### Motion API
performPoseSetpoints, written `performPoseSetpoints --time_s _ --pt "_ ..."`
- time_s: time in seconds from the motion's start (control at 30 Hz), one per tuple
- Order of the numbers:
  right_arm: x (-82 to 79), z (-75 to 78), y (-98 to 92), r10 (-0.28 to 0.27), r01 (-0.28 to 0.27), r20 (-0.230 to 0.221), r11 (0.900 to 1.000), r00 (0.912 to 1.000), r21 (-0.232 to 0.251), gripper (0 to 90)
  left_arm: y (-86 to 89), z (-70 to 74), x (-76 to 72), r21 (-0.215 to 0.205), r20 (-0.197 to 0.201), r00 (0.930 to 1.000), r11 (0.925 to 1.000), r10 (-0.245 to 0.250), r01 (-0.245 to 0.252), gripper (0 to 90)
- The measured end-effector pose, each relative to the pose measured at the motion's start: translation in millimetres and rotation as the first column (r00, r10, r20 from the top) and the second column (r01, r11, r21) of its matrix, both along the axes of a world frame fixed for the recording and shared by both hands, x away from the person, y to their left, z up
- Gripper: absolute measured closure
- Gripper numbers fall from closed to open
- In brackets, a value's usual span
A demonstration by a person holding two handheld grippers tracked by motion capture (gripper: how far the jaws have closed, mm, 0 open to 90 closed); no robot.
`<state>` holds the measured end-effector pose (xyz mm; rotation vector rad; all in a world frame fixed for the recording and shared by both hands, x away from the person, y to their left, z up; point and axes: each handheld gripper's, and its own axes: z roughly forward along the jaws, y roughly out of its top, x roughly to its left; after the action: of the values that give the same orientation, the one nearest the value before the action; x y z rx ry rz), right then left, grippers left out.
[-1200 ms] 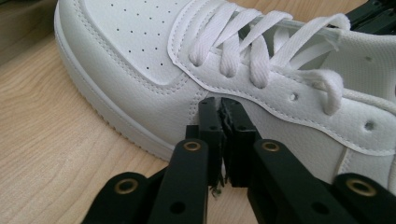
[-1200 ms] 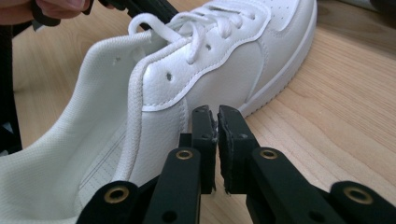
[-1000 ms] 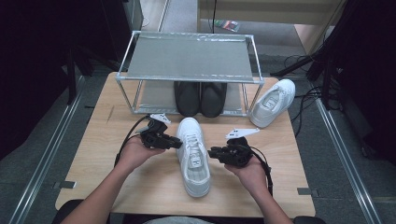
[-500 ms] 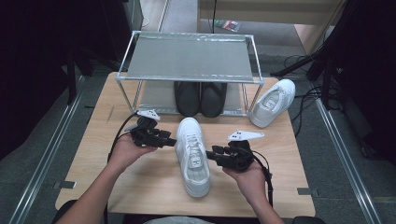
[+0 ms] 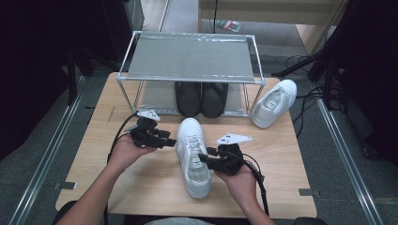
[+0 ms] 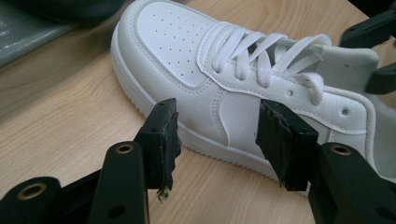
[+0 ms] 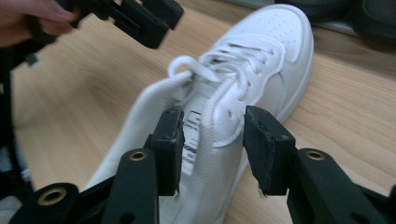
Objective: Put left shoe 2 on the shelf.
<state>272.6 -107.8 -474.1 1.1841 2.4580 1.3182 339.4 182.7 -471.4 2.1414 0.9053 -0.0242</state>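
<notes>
A white lace-up sneaker (image 5: 193, 154) lies on the wooden table (image 5: 94, 154), toe toward the rack. My left gripper (image 5: 165, 140) is at the sneaker's left side, open; in the left gripper view its jaws (image 6: 217, 130) frame the shoe's side panel (image 6: 187, 60) without touching it. My right gripper (image 5: 205, 159) is at the shoe's right side near the collar, open. In the right gripper view its jaws (image 7: 212, 135) stand either side of the collar's edge, with the sneaker's toe (image 7: 275, 46) beyond. The left gripper (image 7: 135, 16) appears at that view's top left.
A metal-framed shoe rack (image 5: 187, 58) stands at the back of the table, with a pair of black shoes (image 5: 202, 98) on its lower shelf. A second white sneaker (image 5: 274, 103) rests at the rack's right side. Cables trail from both grippers toward the person.
The left gripper drew back a little to the left, then came in again toward the sneaker's side. The right gripper edged left onto the shoe's collar. The sneaker has stayed put.
</notes>
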Motion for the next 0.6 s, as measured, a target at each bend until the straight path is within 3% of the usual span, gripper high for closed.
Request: performPoseSetpoints --time_s 0.23,0.3,0.43,0.6 --pt "7.3 -18.8 7.7 -0.038 0.038 -0.031 0.999 0.9988 0.009 56.3 3.8 0.3 0.0 -0.012 0.002 0.9999 0.9999 0.010 -0.010 45.1" --pt "7.7 -21.0 10.2 -0.043 0.043 -0.017 0.999 0.9989 0.000 55.5 5.0 0.2 -1.1 -0.022 0.003 0.9999 0.9997 0.011 -0.011 43.7" --pt "7.6 -24.2 15.0 -0.053 0.053 0.012 0.998 0.9985 -0.017 54.7 6.8 -1.0 -3.2 0.002 0.006 0.9998 0.9998 0.018 -0.018 42.9" --pt "11.8 -30.0 14.8 -0.060 0.060 0.005 0.998 0.9982 -0.012 57.4 10.6 0.0 -6.0 -0.002 0.013 0.9996 0.9997 0.025 -0.025 42.5"
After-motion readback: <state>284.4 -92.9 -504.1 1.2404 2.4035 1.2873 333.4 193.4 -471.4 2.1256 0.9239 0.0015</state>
